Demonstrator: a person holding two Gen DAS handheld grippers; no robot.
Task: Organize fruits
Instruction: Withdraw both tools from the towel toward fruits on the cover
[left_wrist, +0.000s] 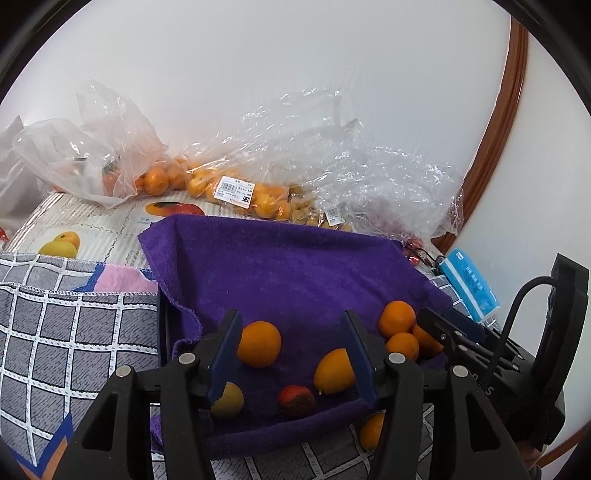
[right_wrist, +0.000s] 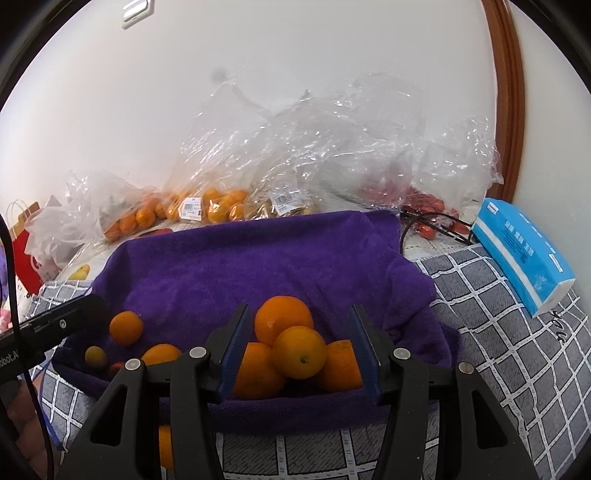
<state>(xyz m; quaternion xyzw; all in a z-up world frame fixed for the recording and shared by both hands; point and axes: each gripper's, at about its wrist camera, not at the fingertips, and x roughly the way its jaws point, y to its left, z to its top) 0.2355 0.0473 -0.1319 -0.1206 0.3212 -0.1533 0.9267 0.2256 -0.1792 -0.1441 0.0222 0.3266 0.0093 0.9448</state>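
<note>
Blue-padded fingers of the left gripper (left_wrist: 291, 354) stand parted over the near lip of a purple towel (left_wrist: 295, 273) draped into a hollow, nothing pinched between them; a loose orange (left_wrist: 258, 343) lies just inside the left finger, a yellower citrus (left_wrist: 334, 371) against the right finger, and a small red fruit (left_wrist: 296, 400) with a dark patch sits low between. Right gripper (right_wrist: 299, 350) likewise spread, pads clear of a heap of four oranges (right_wrist: 295, 350) piled at the towel's right end. One stray orange (left_wrist: 371, 430) lies outside on the grey checked cloth (left_wrist: 74, 332). More fruit waits in clear plastic bags (left_wrist: 236, 188) by the wall. Judgement: oranges are firm, light, round, likely to roll; take across the widest middle, moderate squeeze. Red fruit looks soft and bruised, needs a gentle pinch. Heaped ones may tumble if the lower are pulled first.
</note>
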